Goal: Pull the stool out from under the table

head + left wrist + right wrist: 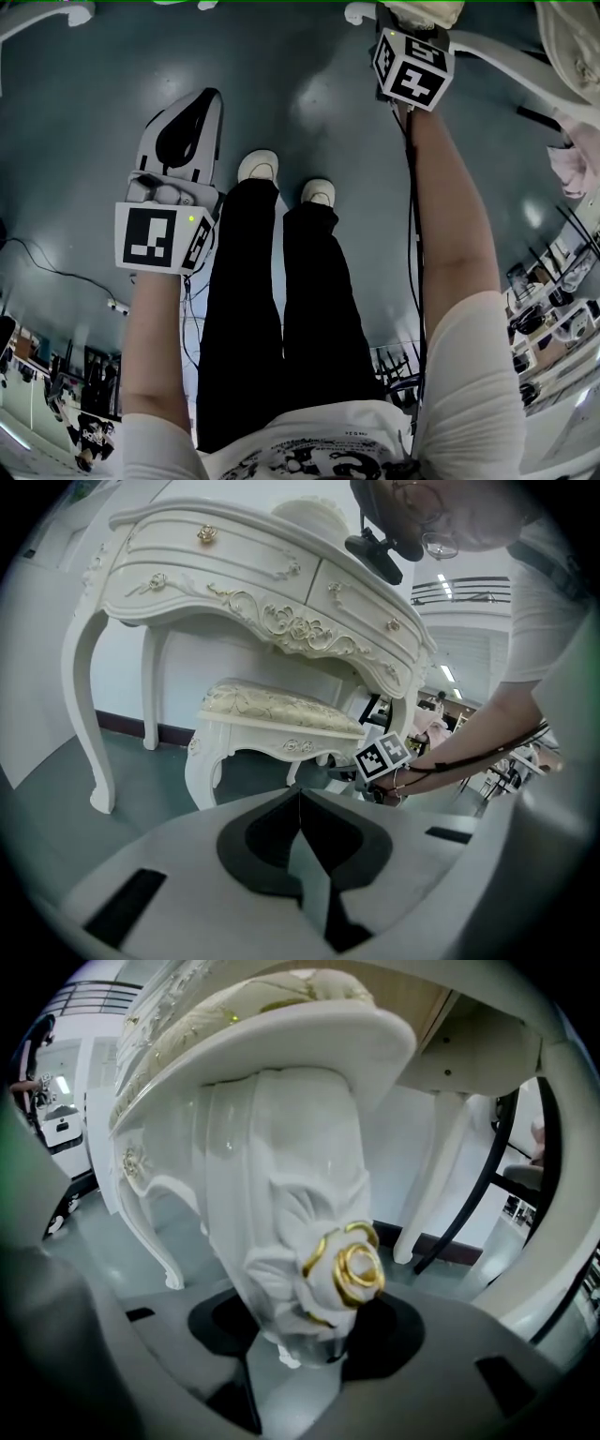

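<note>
Two tools: your right tool [302, 1344] is clamped wide on the stool [281, 710] at a corner leg [300, 1194], just by its gold rose carving [352, 1274]. Your left tool [300, 808] has its jaws together, empty, well apart from the stool. Stool stands on the floor [141, 771] under the dressing table [234, 564], below its front edge.

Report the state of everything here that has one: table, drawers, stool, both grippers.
white carved dressing table: upright on the floor.
gold-knobbed drawers: closed.
white stool with cream cushioned seat: upright, tucked under the table, not yet pulled out.
left gripper: jaws together, empty.
right gripper: closed on the stool's rose-carved leg.
</note>
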The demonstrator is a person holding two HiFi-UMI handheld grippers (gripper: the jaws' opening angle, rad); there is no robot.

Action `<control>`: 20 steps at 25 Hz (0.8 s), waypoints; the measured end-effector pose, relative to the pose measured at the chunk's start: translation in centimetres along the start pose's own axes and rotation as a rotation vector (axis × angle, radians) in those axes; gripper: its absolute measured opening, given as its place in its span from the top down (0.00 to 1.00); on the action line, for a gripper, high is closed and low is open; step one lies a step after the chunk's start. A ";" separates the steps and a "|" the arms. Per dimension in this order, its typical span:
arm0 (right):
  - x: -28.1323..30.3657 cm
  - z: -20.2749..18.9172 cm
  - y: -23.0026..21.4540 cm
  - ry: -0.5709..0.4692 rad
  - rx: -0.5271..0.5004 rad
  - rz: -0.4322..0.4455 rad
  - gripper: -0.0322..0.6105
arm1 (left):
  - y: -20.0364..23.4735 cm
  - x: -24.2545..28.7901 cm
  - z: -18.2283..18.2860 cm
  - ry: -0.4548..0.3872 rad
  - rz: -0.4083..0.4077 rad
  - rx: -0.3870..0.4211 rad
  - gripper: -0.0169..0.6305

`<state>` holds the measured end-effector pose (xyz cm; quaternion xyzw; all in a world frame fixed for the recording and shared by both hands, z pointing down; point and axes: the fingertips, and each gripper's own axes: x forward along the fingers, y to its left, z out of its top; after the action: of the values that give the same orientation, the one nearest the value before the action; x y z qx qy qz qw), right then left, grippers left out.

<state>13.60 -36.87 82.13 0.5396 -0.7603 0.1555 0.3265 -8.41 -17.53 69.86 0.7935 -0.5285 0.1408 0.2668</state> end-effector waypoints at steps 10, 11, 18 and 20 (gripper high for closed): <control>-1.9 -1.6 1.9 0.039 0.022 -0.011 0.58 | -1.0 -0.1 0.6 -0.041 -0.063 0.008 0.95; -2.3 -1.9 2.0 0.044 0.028 -0.013 0.58 | -1.5 -0.2 0.5 -0.033 -0.073 0.022 0.95; -3.9 -3.6 2.6 0.052 0.043 -0.012 0.58 | -3.7 -0.7 -0.9 -0.014 -0.121 0.114 0.95; -4.6 -4.1 3.2 0.055 0.043 -0.006 0.58 | -3.8 -1.1 -1.3 -0.013 -0.124 0.121 0.95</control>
<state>12.95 -29.94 82.46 0.5442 -0.7459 0.1860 0.3361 -5.27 -14.77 69.34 0.8405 -0.4705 0.1503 0.2229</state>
